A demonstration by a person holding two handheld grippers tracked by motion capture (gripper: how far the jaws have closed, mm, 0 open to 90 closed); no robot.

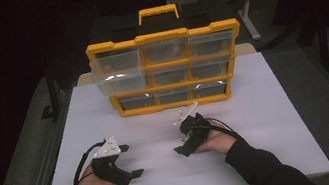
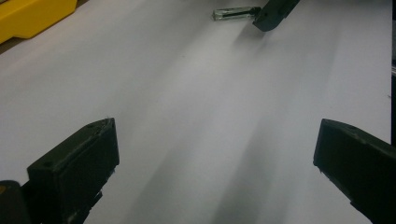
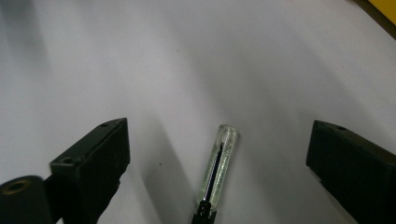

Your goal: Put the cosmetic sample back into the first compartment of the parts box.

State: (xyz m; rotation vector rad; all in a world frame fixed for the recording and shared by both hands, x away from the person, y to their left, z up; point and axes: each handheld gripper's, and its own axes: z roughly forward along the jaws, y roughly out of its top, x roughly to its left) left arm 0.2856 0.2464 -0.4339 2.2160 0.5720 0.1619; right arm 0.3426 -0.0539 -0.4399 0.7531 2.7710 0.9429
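Observation:
A small clear cylinder point(image 3: 218, 170) with a dark core and a black end lies flat on the white table point(image 1: 259, 122). My right gripper point(image 3: 220, 131) stands open around it, one jaw on each side, neither touching it. In the high view that right gripper point(image 1: 181, 140) rests near the table's middle, held in a hand. The left gripper point(image 1: 131, 160) sits at the near left, open with nothing between its jaws. From the left gripper point(image 2: 217, 149) view, the clear cylinder point(image 2: 231, 14) lies far ahead beside a jaw of the other gripper.
A yellow organizer box point(image 1: 167, 69) with clear drawers and a black-and-yellow handle stands upright at the table's far middle. Its middle-left drawer point(image 1: 118, 82) is pulled out. Dark floor and table legs surround the table.

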